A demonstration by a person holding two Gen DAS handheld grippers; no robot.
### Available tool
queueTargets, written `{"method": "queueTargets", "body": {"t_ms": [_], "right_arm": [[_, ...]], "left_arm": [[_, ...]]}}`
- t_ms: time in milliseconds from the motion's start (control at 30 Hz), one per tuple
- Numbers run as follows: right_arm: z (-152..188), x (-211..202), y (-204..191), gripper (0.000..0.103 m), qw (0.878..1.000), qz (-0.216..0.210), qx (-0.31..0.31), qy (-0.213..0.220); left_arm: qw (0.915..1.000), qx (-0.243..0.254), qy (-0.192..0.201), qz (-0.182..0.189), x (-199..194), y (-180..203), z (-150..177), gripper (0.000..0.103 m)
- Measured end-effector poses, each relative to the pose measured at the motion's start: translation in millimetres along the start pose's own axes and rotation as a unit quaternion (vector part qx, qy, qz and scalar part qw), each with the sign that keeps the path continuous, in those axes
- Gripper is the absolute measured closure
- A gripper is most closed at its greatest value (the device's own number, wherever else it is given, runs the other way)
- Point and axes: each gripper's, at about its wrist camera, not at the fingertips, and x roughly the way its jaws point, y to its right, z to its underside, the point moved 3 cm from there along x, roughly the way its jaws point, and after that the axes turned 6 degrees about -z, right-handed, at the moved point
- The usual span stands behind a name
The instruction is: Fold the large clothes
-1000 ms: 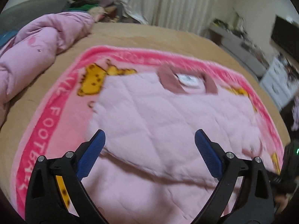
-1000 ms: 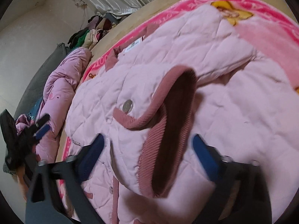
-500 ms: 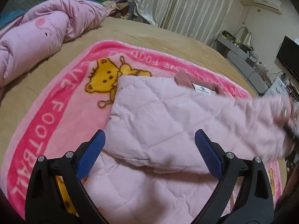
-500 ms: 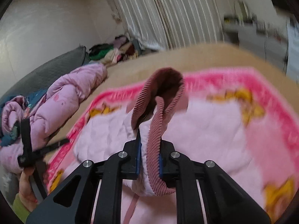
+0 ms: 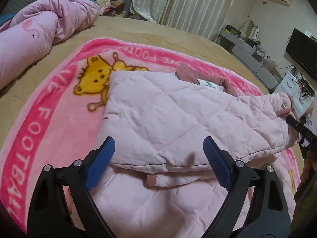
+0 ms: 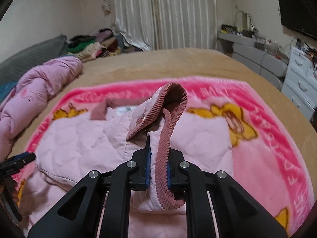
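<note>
A pale pink quilted jacket (image 5: 178, 119) lies on a pink cartoon blanket (image 5: 59, 109) spread over the bed. Its sleeve is lifted off the body on the right. My right gripper (image 6: 157, 158) is shut on the sleeve's dusty-rose ribbed cuff (image 6: 170, 107), which stands up above the jacket (image 6: 79, 142). In the left wrist view that gripper (image 5: 295, 125) shows at the right edge, at the cuff. My left gripper (image 5: 158, 148) hovers over the jacket's folded near edge, its jaws closing but wide apart, the pads not pressing on cloth. Its tip (image 6: 21, 158) shows at the right wrist view's left edge.
A bunched pink duvet (image 5: 39, 33) lies along the bed's left side, with a heap of clothes (image 6: 89, 47) behind it. Curtains (image 6: 158, 13) hang at the far wall. A grey bench (image 5: 251, 61), white drawers (image 6: 301, 83) and a dark screen (image 5: 303, 49) stand to the right of the bed.
My right gripper shut on the ribbed cuff and rose with it, pulling the sleeve up off the jacket. My left gripper sank nearer the jacket's folded edge.
</note>
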Motion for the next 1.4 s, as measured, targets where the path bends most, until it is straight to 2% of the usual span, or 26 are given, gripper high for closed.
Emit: {"method": "queueTargets", "body": {"t_ms": [133, 233, 267, 300, 367, 400, 533, 667, 700, 767, 933, 1033, 1133, 1267, 1400], "right_arm": [[13.4, 10.8, 8.7, 0.091, 1.0, 0.004, 0.019, -0.015], [21.6, 16.2, 10.7, 0.082, 0.999, 0.021, 0.023, -0.03], [23.3, 16.8, 11.2, 0.077, 0.999, 0.025, 0.025, -0.034], [24.4, 15.9, 11.9, 0.065, 0.999, 0.028, 0.027, -0.034], [25.9, 8.8, 11.6, 0.05, 0.999, 0.035, 0.027, -0.021], [26.1, 5.5, 11.0, 0.045, 0.999, 0.037, 0.026, -0.016], [25.4, -7.6, 1.9, 0.041, 0.999, 0.039, 0.012, 0.006], [22.3, -10.1, -22.0, 0.04, 1.0, 0.01, -0.01, 0.011], [21.5, -8.3, -31.4, 0.038, 1.0, 0.001, -0.02, 0.008], [20.4, -3.5, -48.5, 0.028, 0.999, -0.013, -0.035, 0.005], [21.9, 22.2, -81.7, 0.025, 0.997, -0.037, -0.057, -0.029], [29.7, 46.2, -98.3, 0.023, 0.993, -0.056, -0.07, -0.073], [47.6, 75.6, -100.1, 0.017, 0.99, -0.044, -0.064, -0.12], [60.3, 94.6, -95.5, 0.013, 0.99, -0.039, -0.057, -0.127], [64.0, 91.0, -97.0, 0.011, 0.99, -0.04, -0.063, -0.118]], "left_arm": [[1.0, 0.0, 0.002, -0.002, 1.5, -1.4, 0.0, 0.02], [1.0, 0.004, -0.003, 0.001, 4.6, -0.3, 1.0, 0.02], [0.9999, 0.007, -0.007, 0.003, 6.4, 0.8, 2.0, 0.02], [0.9999, 0.01, -0.009, 0.003, 8.3, 1.9, 3.2, 0.02], [0.9996, 0.018, -0.022, 0.003, 14.9, 5.3, 7.3, 0.02], [0.9994, 0.02, -0.027, 0.0, 17.8, 6.1, 9.5, 0.02], [0.998, 0.031, -0.052, -0.016, 31.3, 7.7, 17.7, 0.02], [0.997, 0.031, -0.067, -0.021, 41.6, 4.5, 25.3, 0.02], [0.997, 0.03, -0.068, -0.021, 42.1, 4.0, 26.6, 0.02], [0.997, 0.029, -0.069, -0.021, 43.1, 3.7, 27.3, 0.02], [0.997, 0.025, -0.072, -0.016, 44.4, 3.1, 28.2, 0.02], [0.997, 0.021, -0.073, -0.012, 45.3, 2.3, 28.2, 0.02], [0.997, 0.022, -0.073, -0.013, 45.9, 0.8, 28.3, 0.02], [0.9968, 0.025, -0.074, -0.014, 46.5, 0.9, 29.1, 0.02], [0.9968, 0.026, -0.073, -0.018, 46.1, 1.5, 29.7, 0.02]]}}
